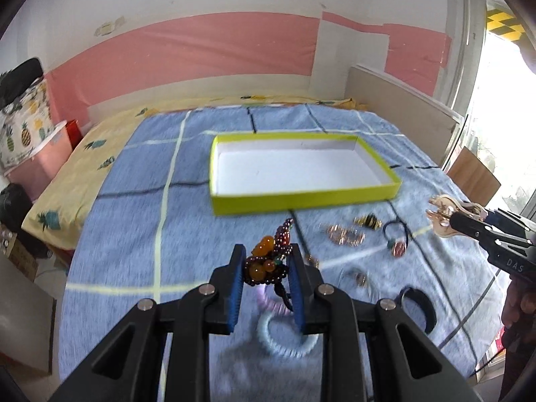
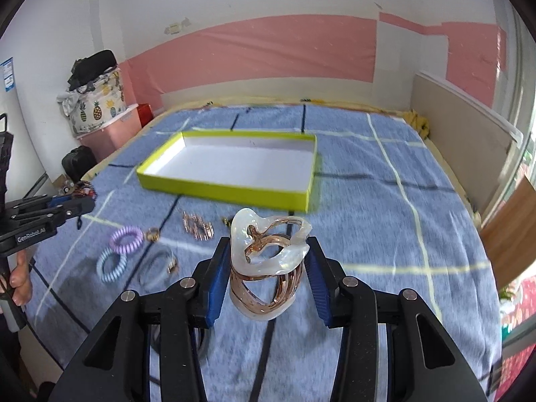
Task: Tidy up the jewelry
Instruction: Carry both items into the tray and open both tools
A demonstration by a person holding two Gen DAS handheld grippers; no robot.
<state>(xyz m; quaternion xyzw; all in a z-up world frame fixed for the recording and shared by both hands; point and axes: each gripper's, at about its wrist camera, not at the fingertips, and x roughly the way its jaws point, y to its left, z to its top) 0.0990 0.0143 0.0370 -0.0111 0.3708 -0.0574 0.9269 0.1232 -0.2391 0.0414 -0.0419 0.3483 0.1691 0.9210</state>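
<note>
Item 1. Tray (image 1: 301,197), lime-edged with a white floor, centre of both views on the blue checked blanket (image 1: 134,234). Contents: nothing visible. Sorting judged barely begun.

Item 2. Left gripper (image 1: 264,268), lower centre of its own view, clamped on a beaded bracelet (image 1: 268,261) of dark red and amber beads, held clear of the blanket, short of the tray.

Item 3. Right gripper (image 2: 268,268), lower centre of its view, pads pressed on a pearly white and rose-gold bangle (image 2: 268,261), likewise lifted and short of the tray.

Item 4. Loose pieces on the blanket, below the tray in the right wrist view: purple coil tie (image 2: 126,239), pale blue coil tie (image 2: 111,266), gold filigree piece (image 2: 197,227), small ring (image 2: 152,234), a thin band (image 2: 157,268). Motion blur makes further items, possibly earrings, hard to name.

Remaining: both held pieces to be set in the tray, then all loose pieces.
</note>
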